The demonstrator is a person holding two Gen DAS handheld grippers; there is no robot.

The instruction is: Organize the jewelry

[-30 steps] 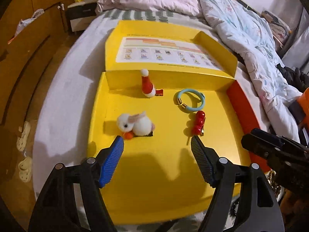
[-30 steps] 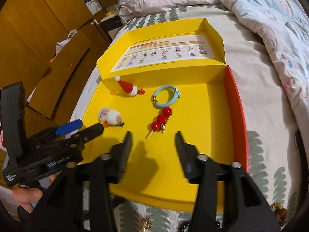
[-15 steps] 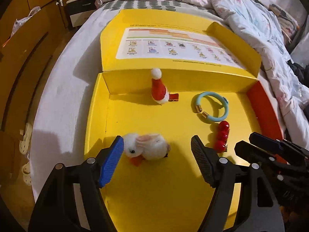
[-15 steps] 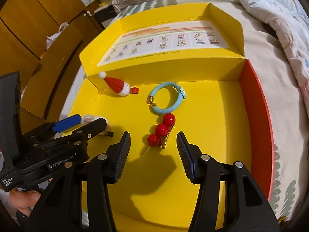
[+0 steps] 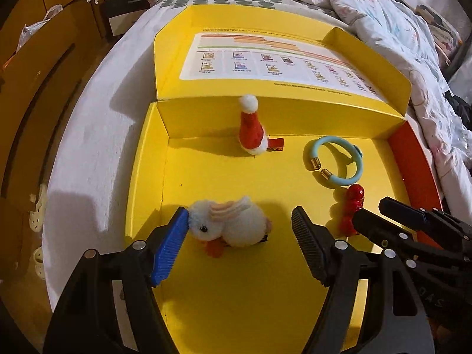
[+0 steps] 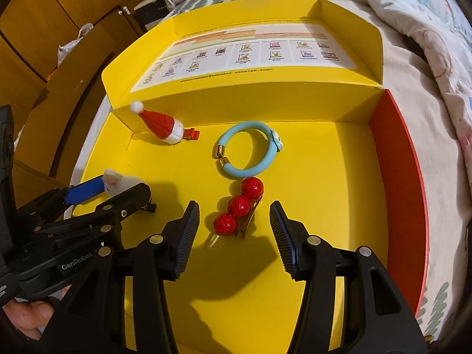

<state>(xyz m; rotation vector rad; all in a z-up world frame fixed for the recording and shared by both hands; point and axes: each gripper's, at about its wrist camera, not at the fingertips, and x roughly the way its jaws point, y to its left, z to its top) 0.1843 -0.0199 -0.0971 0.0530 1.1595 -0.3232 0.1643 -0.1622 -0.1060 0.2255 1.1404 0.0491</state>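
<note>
Lying in yellow box: plush bunny clip, head pointing left, between spread left hand-held gripper; red bead clip, axis running diagonally, bracketed by spread right hand-held gripper, untouched.

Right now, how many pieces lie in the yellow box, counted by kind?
Hair clips: 3: Santa hat clip, white bunny clip, red ball clip
Bracelets: 1: light blue bracelet
Total: 4
</note>
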